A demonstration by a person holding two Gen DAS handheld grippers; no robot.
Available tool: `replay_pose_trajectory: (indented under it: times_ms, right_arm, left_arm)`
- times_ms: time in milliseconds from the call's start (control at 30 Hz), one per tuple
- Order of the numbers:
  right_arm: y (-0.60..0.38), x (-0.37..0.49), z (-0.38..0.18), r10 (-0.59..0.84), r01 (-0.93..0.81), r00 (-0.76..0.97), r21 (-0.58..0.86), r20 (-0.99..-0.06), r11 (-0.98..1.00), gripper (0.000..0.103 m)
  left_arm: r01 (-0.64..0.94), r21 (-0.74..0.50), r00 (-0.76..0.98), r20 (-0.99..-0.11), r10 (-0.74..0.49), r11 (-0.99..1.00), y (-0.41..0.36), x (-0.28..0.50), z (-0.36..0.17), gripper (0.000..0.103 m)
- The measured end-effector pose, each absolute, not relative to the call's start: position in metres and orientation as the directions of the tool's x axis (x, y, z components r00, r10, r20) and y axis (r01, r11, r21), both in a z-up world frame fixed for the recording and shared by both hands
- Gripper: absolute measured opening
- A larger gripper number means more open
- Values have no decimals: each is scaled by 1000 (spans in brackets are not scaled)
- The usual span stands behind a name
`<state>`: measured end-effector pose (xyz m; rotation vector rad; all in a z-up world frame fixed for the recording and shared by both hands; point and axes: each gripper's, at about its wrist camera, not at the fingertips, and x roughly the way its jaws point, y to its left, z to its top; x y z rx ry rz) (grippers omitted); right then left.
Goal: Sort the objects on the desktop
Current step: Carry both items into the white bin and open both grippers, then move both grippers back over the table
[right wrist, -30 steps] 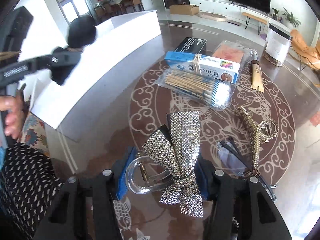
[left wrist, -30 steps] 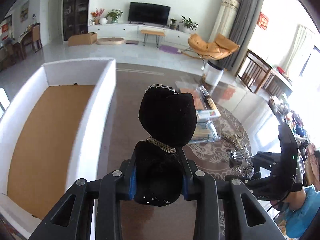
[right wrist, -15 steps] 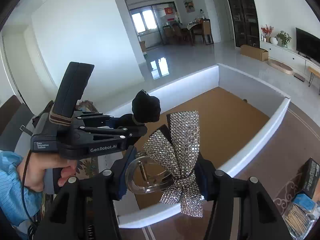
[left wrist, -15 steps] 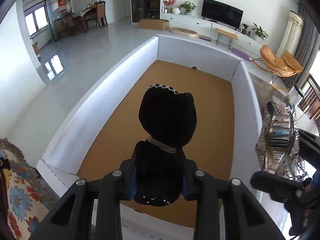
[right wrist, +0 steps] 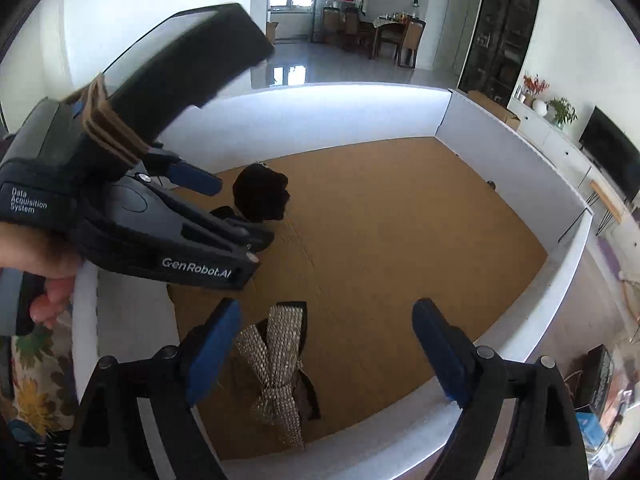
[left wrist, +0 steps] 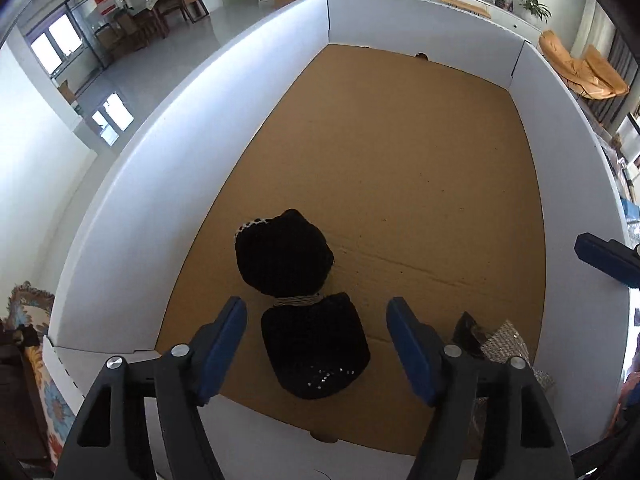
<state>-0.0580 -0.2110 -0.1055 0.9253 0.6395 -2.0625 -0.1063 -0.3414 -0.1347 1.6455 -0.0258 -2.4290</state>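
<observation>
Both claws gape, nothing between the pads. Left gripper (left wrist: 316,344): jaws spread wide, black velvet bow (left wrist: 300,304) lying flat on the cardboard floor between the fingers, touching neither. Right gripper (right wrist: 326,356): jaws equally apart above the rhinestone bow clip (right wrist: 278,364), which rests near the box's near wall. White-walled box (left wrist: 168,184) holds both pieces, well apart from each other. Step in hand looks like release and retreat. Best done by lifting each claw straight up, fingers kept wide, so no pad snags velvet or clip; clear the wall rim before swinging toward the table.
</observation>
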Motion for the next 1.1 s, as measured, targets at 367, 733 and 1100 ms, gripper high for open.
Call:
replay_pose_trajectory:
  times_ms: [367,733,1100]
  right_arm:
    - [-212,-48,-113,-421,794,-498,-202,-758,-574,94]
    - [-207,-70,-100,-446,796,-465,-141,-765,-588,91]
    - [-1,-77,-58,-417,479,-687,60,-595,-876,103]
  left_arm:
    - [134,223,-348,-902,-257,-966,-327,-97,-135,71]
    - [201,369,-414,-808,-419,-908,-310,-77,-113,72]
    - [6,145,-767,-634,-97,-989,-174,-55,29,103]
